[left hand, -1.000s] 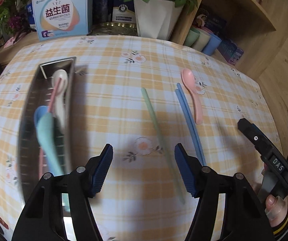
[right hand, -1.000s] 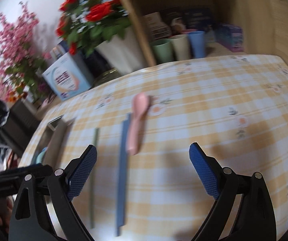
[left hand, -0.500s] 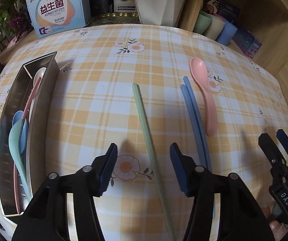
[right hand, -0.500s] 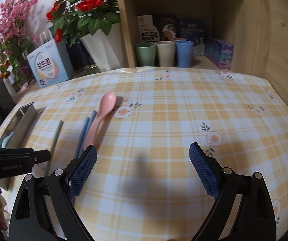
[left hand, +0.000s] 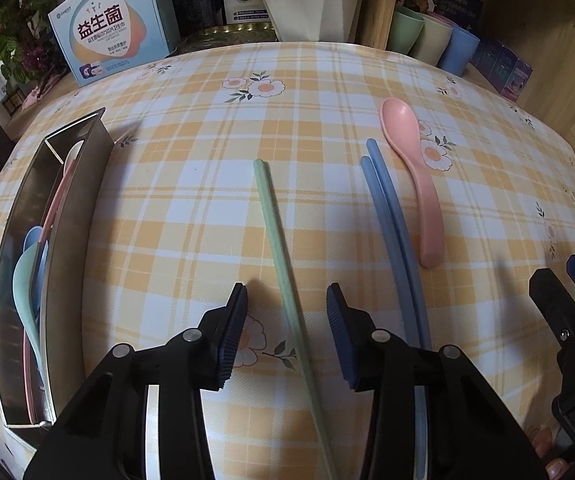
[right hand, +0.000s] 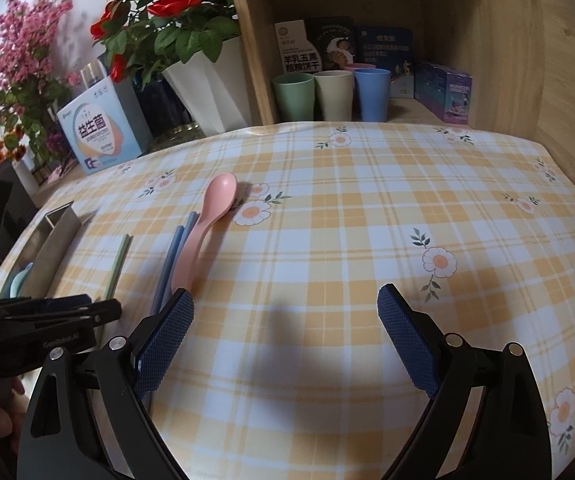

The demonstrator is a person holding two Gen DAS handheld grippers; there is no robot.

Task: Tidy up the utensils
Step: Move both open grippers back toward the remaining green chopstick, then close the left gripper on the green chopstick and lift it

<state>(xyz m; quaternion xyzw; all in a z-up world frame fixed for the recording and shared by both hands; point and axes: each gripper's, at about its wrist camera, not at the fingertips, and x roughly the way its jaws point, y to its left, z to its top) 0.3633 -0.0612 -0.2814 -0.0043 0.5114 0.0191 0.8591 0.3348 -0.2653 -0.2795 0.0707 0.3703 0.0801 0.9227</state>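
Green chopstick [left hand: 283,280] flat on the checked cloth [left hand: 191,184], running lengthwise between the jaws of the left gripper [left hand: 286,334]. Jaws just been closing, now half-narrowed, a pad on each side of the stick, gaps visible on both sides, not yet pinching. From the right wrist view, looks like two green sticks lying tight together [right hand: 118,261]; cannot tell for sure.

Right of the green chopstick: blue chopsticks [left hand: 393,232], a pair side by side and touching, far ends slightly staggered. Just right of those, pink spoon [left hand: 415,176], bowl at the far end, handle near the blue pair.

Left of the green chopstick, well apart: steel tray [left hand: 69,216], long and narrow, holding a green spoon [left hand: 25,288], a blue spoon beneath it, a white spoon at the far end and pink sticks along the length.

Right gripper [right hand: 285,334] spread wide over bare cloth to the right of the pink spoon, nothing between its pads.

Beyond the green chopstick, past the cloth's far edge: carton [left hand: 111,36], white flower pot [right hand: 207,88], and three cups [right hand: 333,94] in a wooden shelf.
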